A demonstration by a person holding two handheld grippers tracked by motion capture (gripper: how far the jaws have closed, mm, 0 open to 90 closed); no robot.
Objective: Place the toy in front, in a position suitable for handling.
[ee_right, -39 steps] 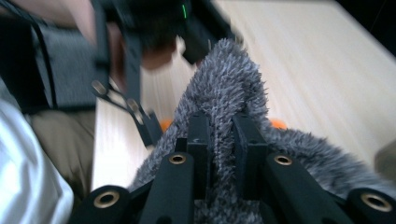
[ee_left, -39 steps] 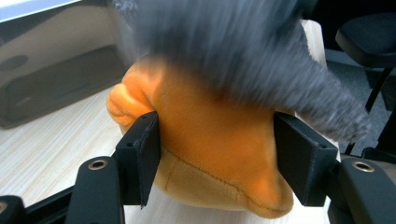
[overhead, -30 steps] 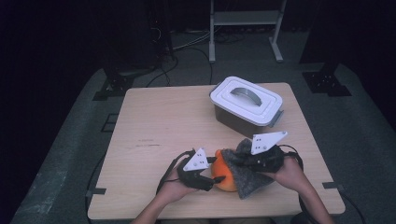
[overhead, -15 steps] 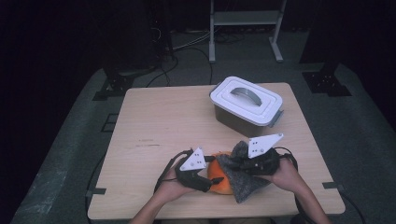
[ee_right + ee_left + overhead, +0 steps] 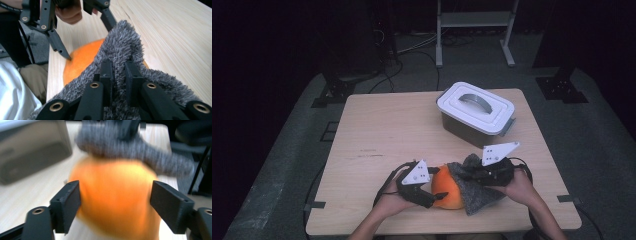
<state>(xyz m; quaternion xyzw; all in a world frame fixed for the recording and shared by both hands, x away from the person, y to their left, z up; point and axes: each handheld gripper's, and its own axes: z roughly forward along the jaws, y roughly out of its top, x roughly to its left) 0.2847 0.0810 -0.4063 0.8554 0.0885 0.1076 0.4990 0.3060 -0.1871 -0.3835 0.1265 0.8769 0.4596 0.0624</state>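
Orange ball (image 5: 447, 187) sits on the tabletop (image 5: 387, 130) near its front edge, well in front of the lidded plastic box (image 5: 475, 112), w/ bare wood between them. Left tongs (image 5: 430, 195) are on the ball's left side, jaws spread wide w/ the ball between them; in the left gripper view (image 5: 115, 202) one jaw looks to touch the ball, the other stands just off it, so released, not squeezing. Right tongs (image 5: 467, 175) come at the ball from its right, pinched tight on a grey fuzzy cloth (image 5: 474, 192); the right gripper view (image 5: 117, 72) shows both jaws clenched into a fold of it. Cloth drapes over the ball's right side & top, rest trailing onto the tabletop right of the ball. Box is closed, white lid on, handle lying flat.
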